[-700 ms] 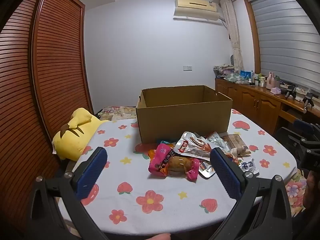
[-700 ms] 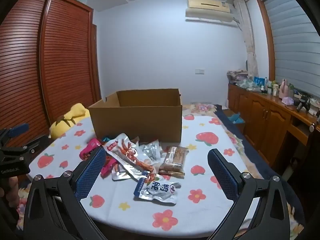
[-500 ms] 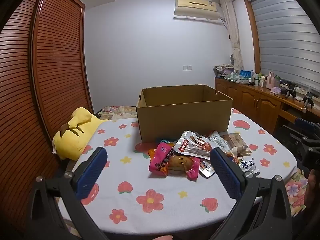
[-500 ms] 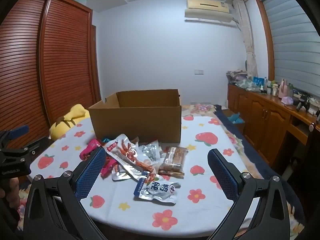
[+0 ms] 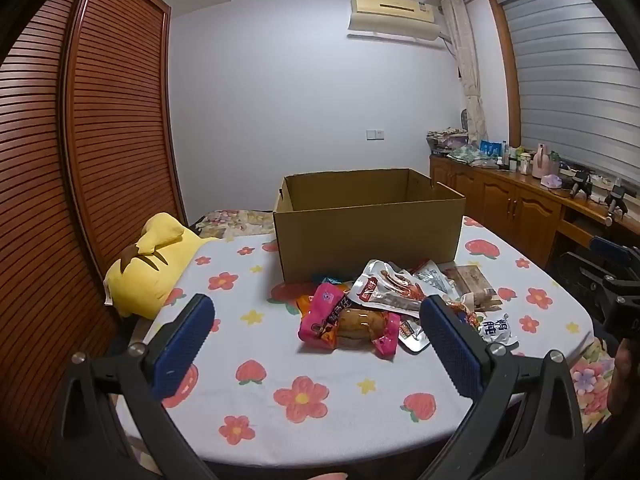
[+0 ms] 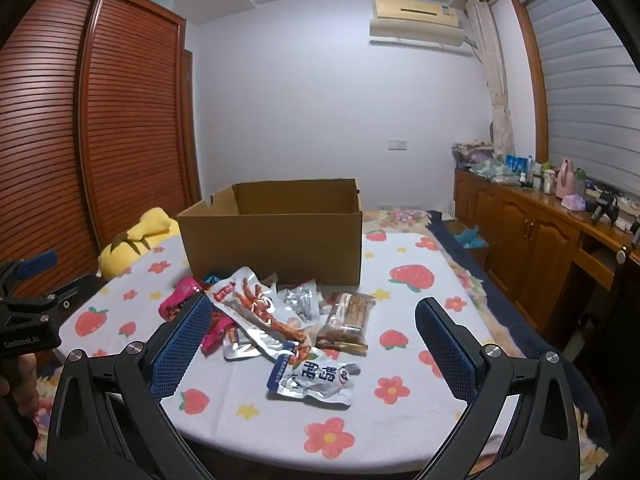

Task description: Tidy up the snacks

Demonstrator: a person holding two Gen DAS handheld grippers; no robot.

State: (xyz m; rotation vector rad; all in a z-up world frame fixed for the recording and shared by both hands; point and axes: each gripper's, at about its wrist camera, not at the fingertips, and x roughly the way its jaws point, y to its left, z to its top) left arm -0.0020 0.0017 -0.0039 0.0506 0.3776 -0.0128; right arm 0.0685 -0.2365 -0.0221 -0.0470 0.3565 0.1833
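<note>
An open brown cardboard box [image 5: 368, 236] [image 6: 276, 244] stands on the flowered tablecloth [image 5: 272, 384]. In front of it lies a heap of snack packets: a pink bun packet [image 5: 348, 320], a silver chicken-feet pouch [image 6: 256, 308], a brown cracker pack [image 6: 348, 320], a white-blue pouch [image 6: 316, 380]. My left gripper [image 5: 316, 340] is open and empty, held back from the heap, near the table's front edge. My right gripper [image 6: 312, 344] is open and empty, held just short of the white-blue pouch.
A yellow plush toy [image 5: 152, 268] lies at the table's left edge by the slatted wardrobe [image 5: 80, 160]. A wooden sideboard [image 6: 540, 236] with bottles stands along the right wall. The other gripper shows at the edge of each view [image 5: 608, 280] [image 6: 28, 312].
Both views have shifted very slightly. Nothing on the table has moved and both grippers stay open.
</note>
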